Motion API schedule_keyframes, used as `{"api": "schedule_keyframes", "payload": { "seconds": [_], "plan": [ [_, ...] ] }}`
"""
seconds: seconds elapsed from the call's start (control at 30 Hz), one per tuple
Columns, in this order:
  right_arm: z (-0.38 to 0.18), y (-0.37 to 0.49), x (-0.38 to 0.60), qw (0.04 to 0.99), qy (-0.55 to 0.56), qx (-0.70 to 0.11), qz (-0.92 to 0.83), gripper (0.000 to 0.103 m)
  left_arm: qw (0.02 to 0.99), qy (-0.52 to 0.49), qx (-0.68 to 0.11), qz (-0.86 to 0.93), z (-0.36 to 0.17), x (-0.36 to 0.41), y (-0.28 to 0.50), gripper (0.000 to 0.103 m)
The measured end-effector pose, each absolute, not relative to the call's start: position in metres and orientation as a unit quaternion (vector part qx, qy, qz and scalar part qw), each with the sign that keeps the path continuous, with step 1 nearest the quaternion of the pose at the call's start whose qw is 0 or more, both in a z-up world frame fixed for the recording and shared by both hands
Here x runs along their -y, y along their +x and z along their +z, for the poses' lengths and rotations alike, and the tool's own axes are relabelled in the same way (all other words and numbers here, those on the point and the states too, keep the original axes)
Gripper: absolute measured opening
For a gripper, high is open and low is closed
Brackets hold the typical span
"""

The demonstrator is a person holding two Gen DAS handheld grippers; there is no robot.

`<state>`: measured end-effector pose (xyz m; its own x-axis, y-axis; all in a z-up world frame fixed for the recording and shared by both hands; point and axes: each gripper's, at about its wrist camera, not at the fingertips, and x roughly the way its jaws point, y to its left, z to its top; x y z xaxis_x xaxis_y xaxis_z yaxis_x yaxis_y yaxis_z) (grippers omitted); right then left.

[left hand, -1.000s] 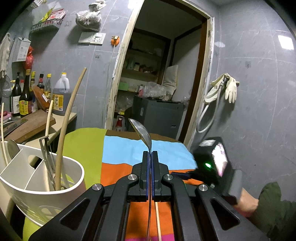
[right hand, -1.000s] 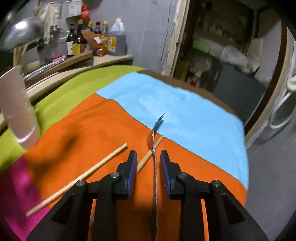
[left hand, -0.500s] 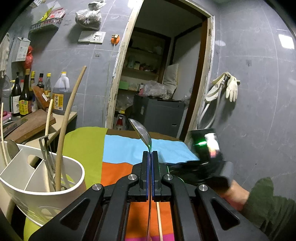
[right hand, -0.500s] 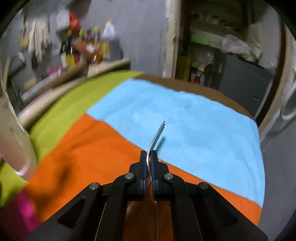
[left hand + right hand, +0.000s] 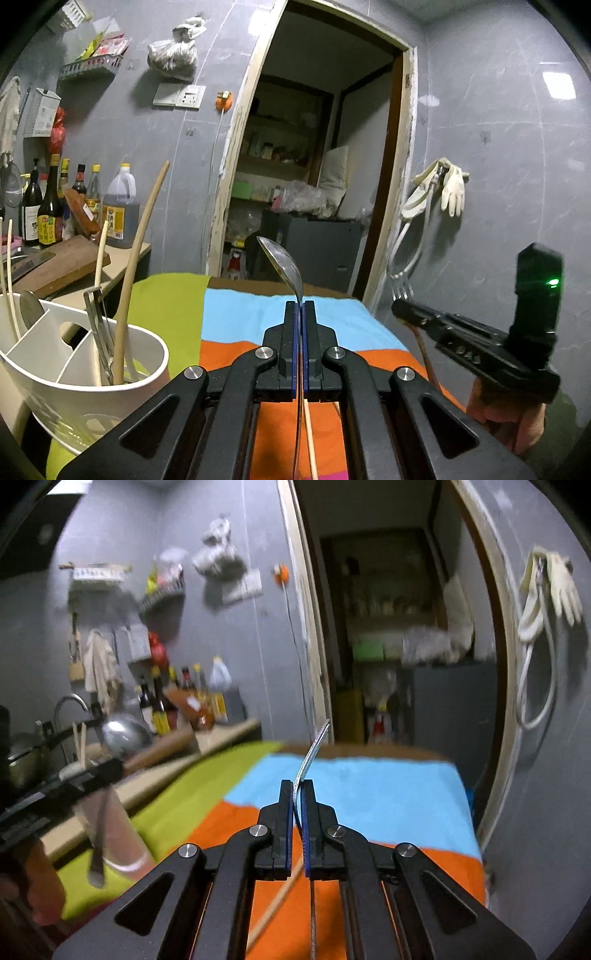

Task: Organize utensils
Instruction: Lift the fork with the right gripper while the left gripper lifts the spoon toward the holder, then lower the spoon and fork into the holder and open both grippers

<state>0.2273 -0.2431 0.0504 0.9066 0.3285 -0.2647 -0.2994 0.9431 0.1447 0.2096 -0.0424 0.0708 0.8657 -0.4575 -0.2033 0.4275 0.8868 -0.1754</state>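
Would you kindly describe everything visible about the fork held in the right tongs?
The fork looks like thin shiny metal. Its neck is pinched between the shut right tongs, and its curved head rises forward beyond the fingertips, seen nearly edge-on. The handle runs back beneath the tongs. It is lifted above the striped cloth, touching only the pads. In the left wrist view its tines poke up past the tong tip.

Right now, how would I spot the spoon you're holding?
Find the striped cloth table beside the white divided utensil holder. Above it, the left hand-held gripper pinches a shiny metal spoon, bowl upward; the right one's utensil has prongs.
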Motion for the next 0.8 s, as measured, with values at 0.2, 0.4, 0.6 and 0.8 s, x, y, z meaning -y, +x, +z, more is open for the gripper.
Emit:
{"api": "schedule_keyframes", "payload": {
  "seconds": [0.2, 0.4, 0.6, 0.8],
  "plan": [
    [0.086, 0.201, 0.215, 0.978, 0.047, -0.081, 0.184, 0.002, 0.962, -0.084, -0.099, -0.242, 0.087, 0.027, 0.205, 0.000],
    [0.121, 0.195, 0.184, 0.975, 0.060, -0.029, 0.210, 0.002, 0.967, -0.108, -0.051, -0.226, 0.118, -0.008, 0.194, 0.000],
    [0.145, 0.199, 0.150, 0.966, 0.097, 0.010, 0.241, 0.002, 0.977, -0.112, -0.023, -0.182, 0.143, -0.063, 0.190, 0.000],
    [0.152, 0.203, 0.103, 0.957, 0.130, 0.047, 0.255, 0.002, 0.982, -0.132, 0.003, -0.131, 0.155, -0.128, 0.190, 0.000]
  ]
}}
